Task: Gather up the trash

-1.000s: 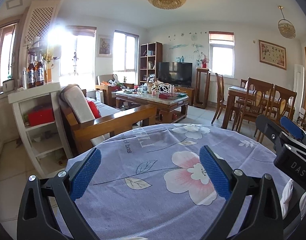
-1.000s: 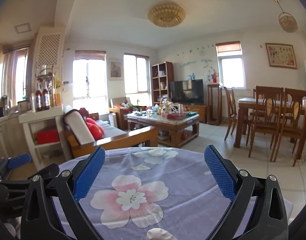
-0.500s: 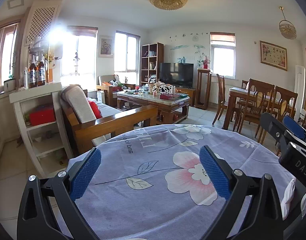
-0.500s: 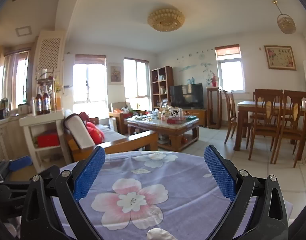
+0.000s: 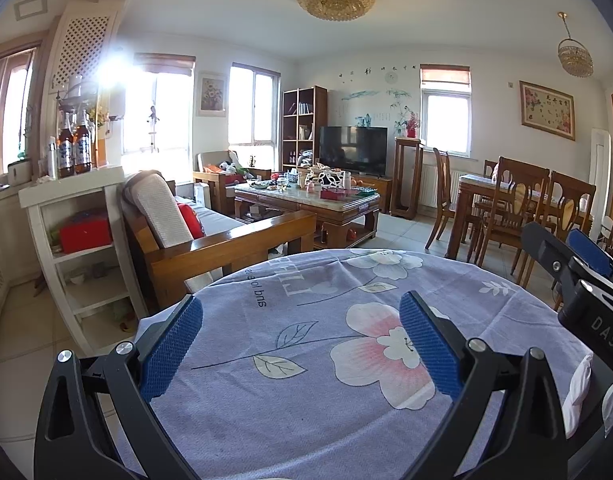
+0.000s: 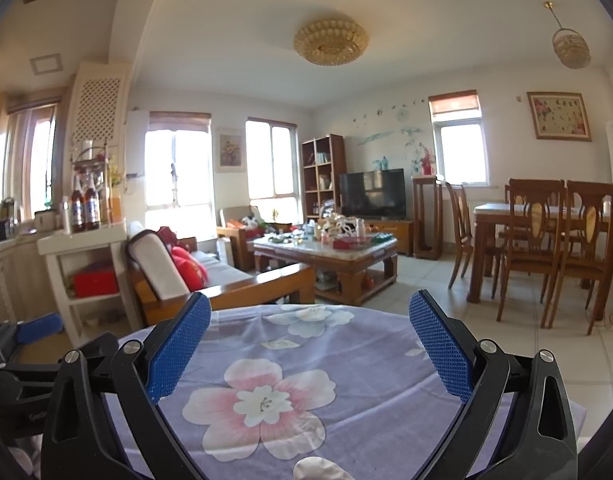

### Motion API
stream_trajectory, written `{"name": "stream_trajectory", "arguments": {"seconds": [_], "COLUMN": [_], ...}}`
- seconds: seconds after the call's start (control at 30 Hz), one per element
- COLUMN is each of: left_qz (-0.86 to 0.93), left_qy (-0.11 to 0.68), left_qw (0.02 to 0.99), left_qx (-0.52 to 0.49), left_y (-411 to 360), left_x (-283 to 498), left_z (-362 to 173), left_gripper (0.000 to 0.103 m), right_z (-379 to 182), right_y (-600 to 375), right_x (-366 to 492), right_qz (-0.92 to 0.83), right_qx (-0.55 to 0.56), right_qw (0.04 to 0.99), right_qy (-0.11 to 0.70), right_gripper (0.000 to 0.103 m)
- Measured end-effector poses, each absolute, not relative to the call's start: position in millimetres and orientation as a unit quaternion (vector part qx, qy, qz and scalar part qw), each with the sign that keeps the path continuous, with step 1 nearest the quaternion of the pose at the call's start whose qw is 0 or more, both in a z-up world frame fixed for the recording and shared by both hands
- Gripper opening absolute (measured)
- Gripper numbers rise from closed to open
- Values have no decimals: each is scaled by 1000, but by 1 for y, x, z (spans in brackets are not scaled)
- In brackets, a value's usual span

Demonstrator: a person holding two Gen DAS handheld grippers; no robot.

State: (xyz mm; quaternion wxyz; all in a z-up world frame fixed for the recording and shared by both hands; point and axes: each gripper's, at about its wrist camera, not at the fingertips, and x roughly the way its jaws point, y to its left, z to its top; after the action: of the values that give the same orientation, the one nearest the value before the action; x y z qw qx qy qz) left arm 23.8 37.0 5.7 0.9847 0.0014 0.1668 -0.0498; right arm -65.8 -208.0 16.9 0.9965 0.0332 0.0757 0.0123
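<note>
I hold both tools, left (image 5: 300, 344) and right (image 6: 308, 348), wide above the tabletop (image 5: 266, 420), ready; no trash visible yet.

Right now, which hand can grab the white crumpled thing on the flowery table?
Probably right: the white lump lies centred just before the open right gripper; the left gripper sits off to the side.
</note>
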Motion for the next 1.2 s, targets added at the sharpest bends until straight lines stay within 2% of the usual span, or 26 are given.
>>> {"name": "stream_trajectory", "arguments": {"seconds": [1.2], "left_qz": [-41], "left_qy": [173], "left_qw": [984], "left_qx": [7], "left_y": [39], "left_x": [19], "left_z": [4], "left_gripper": [98], "right_z": [18], "right_y": [-208], "right_x": [-65], "right_qz": [11], "right_qx": [36], "right_qw": [996], "right_qy": [77], "right_gripper": [98]}}
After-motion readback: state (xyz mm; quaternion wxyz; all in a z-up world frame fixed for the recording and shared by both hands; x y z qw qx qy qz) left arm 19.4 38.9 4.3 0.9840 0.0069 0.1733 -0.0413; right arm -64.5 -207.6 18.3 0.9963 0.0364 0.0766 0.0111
